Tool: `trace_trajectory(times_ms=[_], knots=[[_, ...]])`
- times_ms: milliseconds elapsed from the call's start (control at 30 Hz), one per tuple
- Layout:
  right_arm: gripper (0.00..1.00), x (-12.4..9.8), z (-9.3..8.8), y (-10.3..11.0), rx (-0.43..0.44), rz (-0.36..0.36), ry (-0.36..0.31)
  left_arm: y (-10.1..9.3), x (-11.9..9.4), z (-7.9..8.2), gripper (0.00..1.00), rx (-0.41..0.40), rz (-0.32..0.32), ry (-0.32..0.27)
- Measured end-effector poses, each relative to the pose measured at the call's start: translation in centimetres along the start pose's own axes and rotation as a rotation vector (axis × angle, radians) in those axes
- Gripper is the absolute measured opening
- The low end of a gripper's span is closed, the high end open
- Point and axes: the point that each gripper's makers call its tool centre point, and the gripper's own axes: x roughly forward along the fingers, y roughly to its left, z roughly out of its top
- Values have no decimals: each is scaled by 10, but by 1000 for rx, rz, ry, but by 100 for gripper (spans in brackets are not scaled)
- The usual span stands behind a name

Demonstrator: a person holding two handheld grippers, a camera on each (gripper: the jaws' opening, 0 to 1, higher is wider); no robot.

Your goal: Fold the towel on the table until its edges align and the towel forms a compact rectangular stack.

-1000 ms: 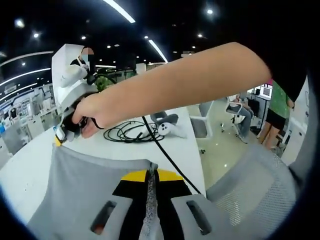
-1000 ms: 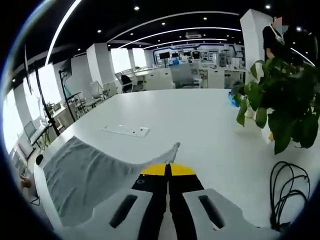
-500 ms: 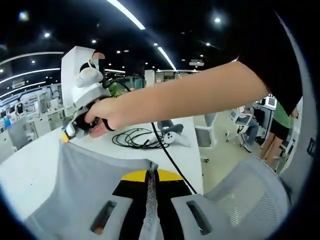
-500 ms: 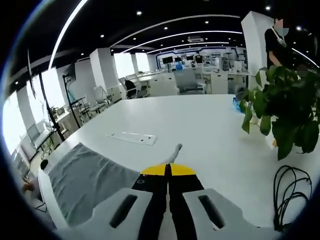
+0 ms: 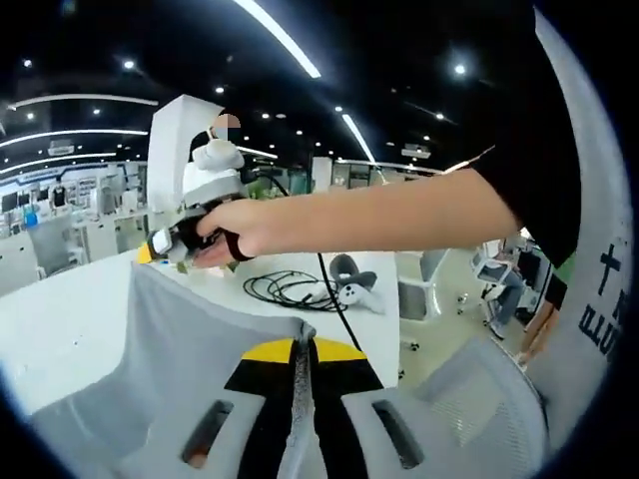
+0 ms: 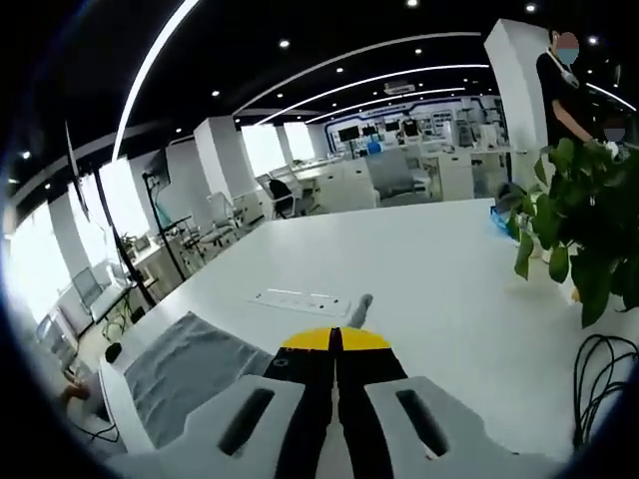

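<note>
I count one grey towel (image 5: 190, 349), and my two grippers: my left gripper (image 5: 301, 374) and my right gripper (image 6: 336, 351). One white tabletop (image 6: 429, 259) carries one white power strip (image 6: 299, 298), one potted plant (image 6: 584, 235) and one coil of black cable (image 5: 290, 288). One mesh chair (image 5: 469, 409) stands beside it.

Both ride low and close behind own jaws, facing across the white table (image 6: 429, 269); shared: gray towel (image 5: 190, 349), black cables (image 5: 290, 289).

black short sleeve (image 5: 539, 150), grey gripper (image 5: 300, 384) with yellow-black centre.
</note>
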Motion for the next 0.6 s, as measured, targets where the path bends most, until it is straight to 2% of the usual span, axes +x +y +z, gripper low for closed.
trace_trajectory(times_ms=[100, 133, 167, 300, 400, 600], knots=[[0, 4, 9, 11, -21, 18, -9, 5, -8, -1, 5, -3, 30, 3], [0, 5, 8, 12, -36, 18, -4, 9, -10, 1, 5, -20, 42, -28], [0, 7, 5, 14, -86, 17, 18, 11, -10, -1, 5, -40, 42, -32], [0, 12, -8, 22, -66, 32, 36, 24, -13, -17, 5, -65, 84, 9], [0, 13, -15, 22, -67, 35, 53, 26, -15, -19, 5, -99, 87, -1], [0, 11, -28, 13, -58, 27, 85, 24, -12, -21, 5, -113, 84, 4]])
